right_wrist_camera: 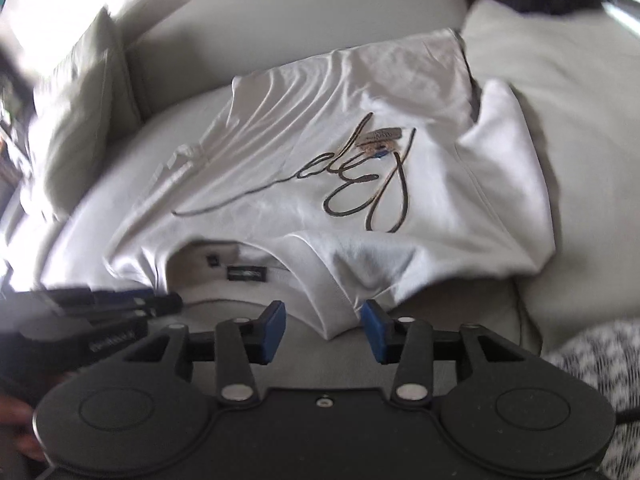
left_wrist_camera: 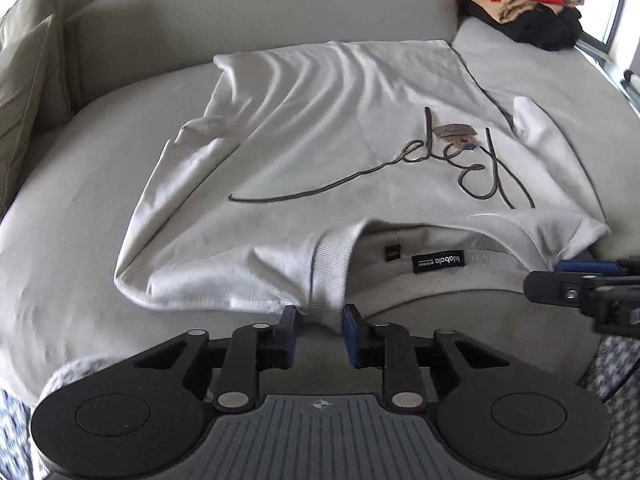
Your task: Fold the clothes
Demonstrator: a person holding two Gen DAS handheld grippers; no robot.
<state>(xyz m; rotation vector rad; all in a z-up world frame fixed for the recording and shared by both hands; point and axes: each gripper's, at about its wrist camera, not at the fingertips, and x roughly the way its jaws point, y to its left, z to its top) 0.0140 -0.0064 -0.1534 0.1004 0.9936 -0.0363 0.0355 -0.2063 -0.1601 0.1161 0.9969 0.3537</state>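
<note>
both tongs [left_wrist_camera: 319,322] [right_wrist_camera: 324,320] spread astride the white shirt's [left_wrist_camera: 320,152] collar; cushion [left_wrist_camera: 24,80] left, clothes pile [left_wrist_camera: 528,0] behind.

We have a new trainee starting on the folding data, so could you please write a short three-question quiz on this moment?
1. True or false: the white T-shirt lies front side up on the sofa.
2. Which part of the shirt sits between the fingers of the left gripper: A hem, B collar, C sleeve cuff?
3. What colour is the top garment on the pile of clothes in the far corner?

Key: 1 true, the script lettering shows; 2 B; 3 red.
</note>
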